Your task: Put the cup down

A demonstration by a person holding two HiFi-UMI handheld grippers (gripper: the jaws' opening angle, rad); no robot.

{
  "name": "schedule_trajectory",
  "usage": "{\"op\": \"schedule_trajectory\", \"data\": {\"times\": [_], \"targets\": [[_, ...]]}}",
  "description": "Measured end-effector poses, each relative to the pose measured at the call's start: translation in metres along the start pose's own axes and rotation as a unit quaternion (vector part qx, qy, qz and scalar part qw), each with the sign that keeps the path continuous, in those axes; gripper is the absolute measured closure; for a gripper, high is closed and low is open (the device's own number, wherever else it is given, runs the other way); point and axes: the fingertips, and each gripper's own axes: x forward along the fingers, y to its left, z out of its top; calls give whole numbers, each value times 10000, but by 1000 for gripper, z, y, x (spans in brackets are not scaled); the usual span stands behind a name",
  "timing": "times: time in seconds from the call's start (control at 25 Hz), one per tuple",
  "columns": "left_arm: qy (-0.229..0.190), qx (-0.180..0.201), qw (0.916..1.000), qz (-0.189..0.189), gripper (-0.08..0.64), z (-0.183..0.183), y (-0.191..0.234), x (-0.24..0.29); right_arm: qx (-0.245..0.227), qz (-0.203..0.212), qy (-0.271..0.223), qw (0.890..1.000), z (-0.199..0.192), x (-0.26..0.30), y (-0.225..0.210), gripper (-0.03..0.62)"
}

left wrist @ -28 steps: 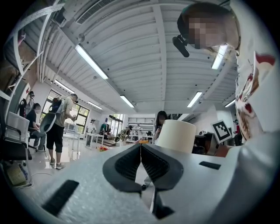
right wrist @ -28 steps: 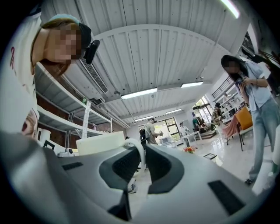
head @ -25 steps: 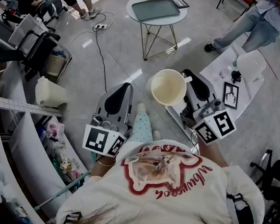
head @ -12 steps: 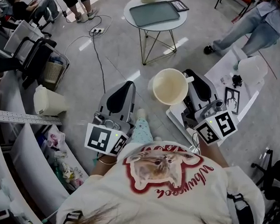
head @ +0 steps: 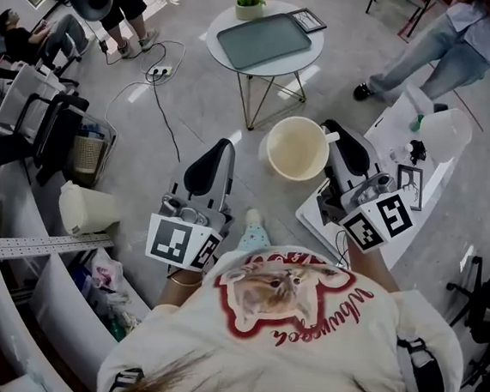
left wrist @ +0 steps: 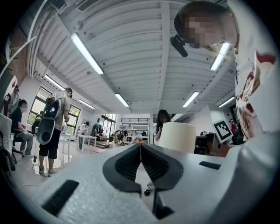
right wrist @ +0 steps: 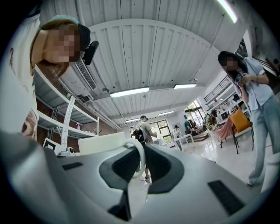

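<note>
Cup (head: pixel 297 148), cream with its open mouth facing up toward the head view, hangs in the air above the grey floor (head: pixel 211 101), between the round table (head: pixel 292 66) and the person's chest, resting on nothing. From above, the right gripper (head: pixel 330 135) meets the cup at its right side, but the grip itself is hard to read there. The right gripper view shows it: the jaws are clamped on the cup's looped handle (right wrist: pixel 139 157), with what seems to be the cup wall to their left. The left gripper (head: pixel 223 150) is held beside the cup and apart from it, and its own view shows its jaws pressed together with nothing between them. Both grippers are raised in front of the chest. The round table carries a tray (head: pixel 264 40), and a white table (head: pixel 385 127) stands at the right.
</note>
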Motion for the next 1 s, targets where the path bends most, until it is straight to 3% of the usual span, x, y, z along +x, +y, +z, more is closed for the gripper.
{"op": "schedule_trajectory", "data": {"times": [0.6,1.0], "targets": [[5,83,9992,-385,545,1,95,55,-78,-268,-219,9994,-7,100,-22,537],[-3,-15,9983,-585,545,-3,114,66,-128,-406,-229,9988,-12,119,-20,537]]}}
